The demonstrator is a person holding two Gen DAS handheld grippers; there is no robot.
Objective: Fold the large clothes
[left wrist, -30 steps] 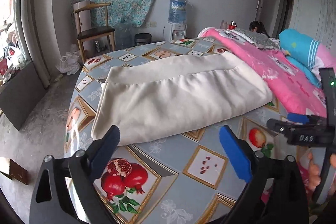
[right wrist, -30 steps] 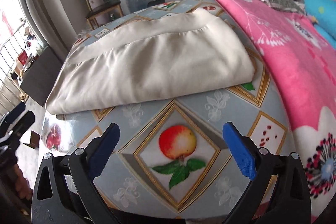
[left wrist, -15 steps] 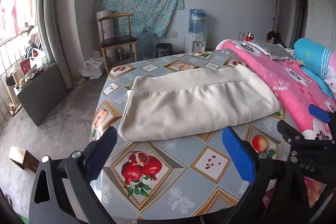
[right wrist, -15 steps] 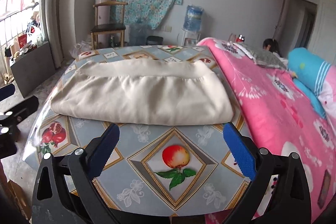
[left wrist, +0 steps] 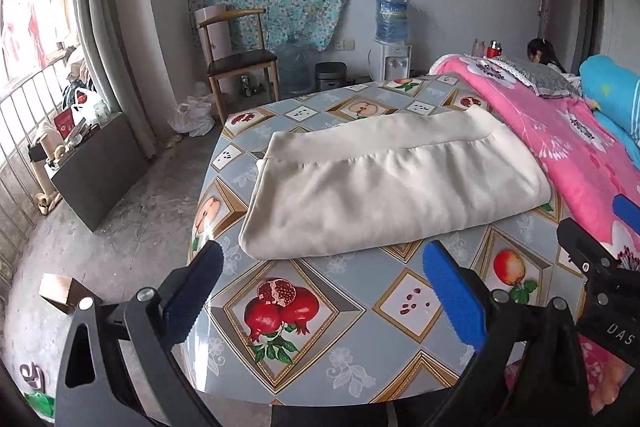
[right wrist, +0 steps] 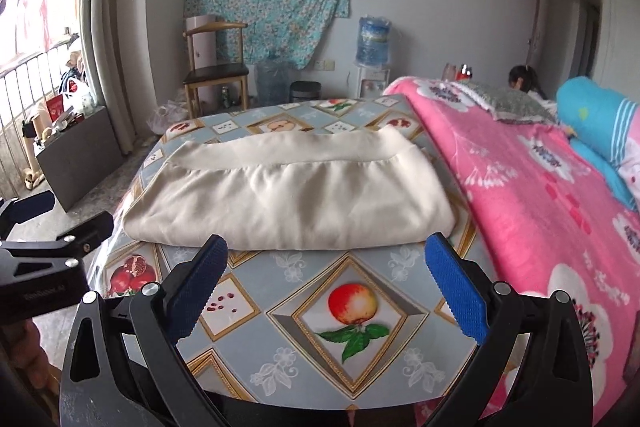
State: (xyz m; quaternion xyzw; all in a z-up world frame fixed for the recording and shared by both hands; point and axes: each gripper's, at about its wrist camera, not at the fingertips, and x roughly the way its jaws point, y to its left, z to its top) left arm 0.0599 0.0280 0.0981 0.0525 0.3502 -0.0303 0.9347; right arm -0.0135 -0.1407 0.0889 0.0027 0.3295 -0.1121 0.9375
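The only writing you can read on your rig is "DAS" in white letters on the black body of your right gripper (left wrist: 618,227) where it pokes in at the right edge of the left wrist view; the rest of that word is cut off by the frame. The black body of your left gripper (right wrist: 264,289) carries a label at the left edge of the right wrist view, but it is too blurred to read. The blue water-cooler bottle (left wrist: 392,18) on its white stand has a printed band, possibly a brand name, though the letters are too small to make out. Both of your grippers stand wide open, blue ribbed pads apart with nothing between them, hanging over the near part of the grey fruit-patterned tablecloth (right wrist: 280,355). The large cream-coloured folded garment (right wrist: 292,197) lies flat across the middle of that cloth, well clear of both sets of fingers, its banded edge on the far side. Its right end sits just beside the pink flowered quilt (right wrist: 536,195). A person (right wrist: 524,79) at the far end of the quilt is mostly hidden behind it; only dark hair shows.
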